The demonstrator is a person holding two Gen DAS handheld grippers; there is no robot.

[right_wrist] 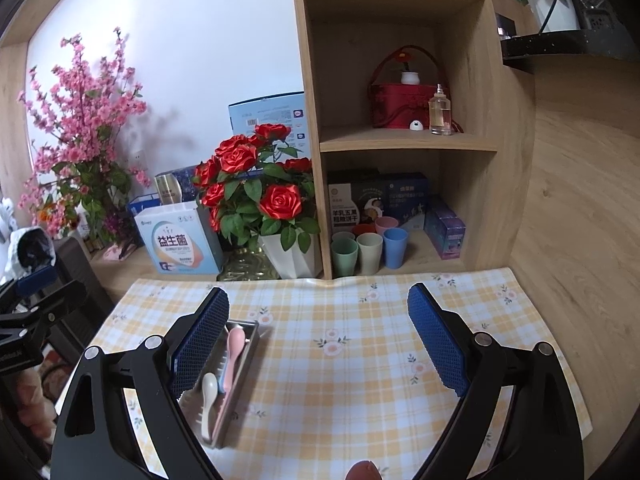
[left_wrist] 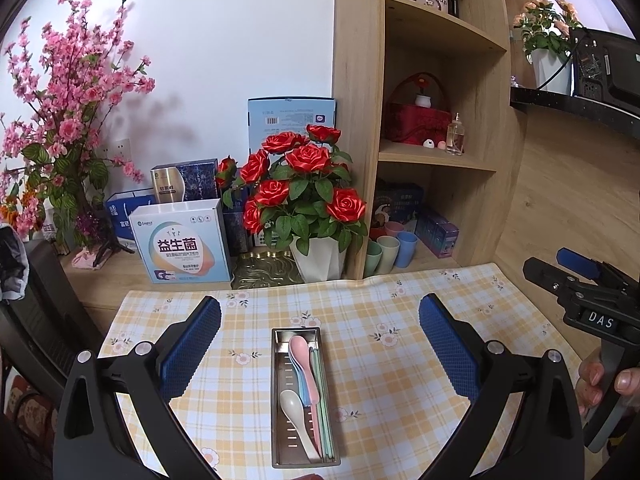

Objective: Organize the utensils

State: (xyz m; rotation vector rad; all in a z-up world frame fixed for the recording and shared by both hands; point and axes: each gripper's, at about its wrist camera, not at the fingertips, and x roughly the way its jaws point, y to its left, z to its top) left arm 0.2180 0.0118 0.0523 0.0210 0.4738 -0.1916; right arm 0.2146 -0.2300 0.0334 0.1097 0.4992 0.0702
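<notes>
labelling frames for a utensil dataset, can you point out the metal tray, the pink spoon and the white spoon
metal tray [left_wrist: 280, 376], left wrist view, bare slotted floor on its left side
pink spoon [left_wrist: 299, 346], left wrist view, middle of its bowl
white spoon [left_wrist: 291, 404], left wrist view, middle of its bowl

Left tool [left_wrist: 320, 340]: black frame, silver screws, blue textured pads [left_wrist: 192, 350]
Right tool [right_wrist: 318, 334]: same black frame, blue pads [right_wrist: 438, 344]
Marking: white "DAS" lettering
</notes>
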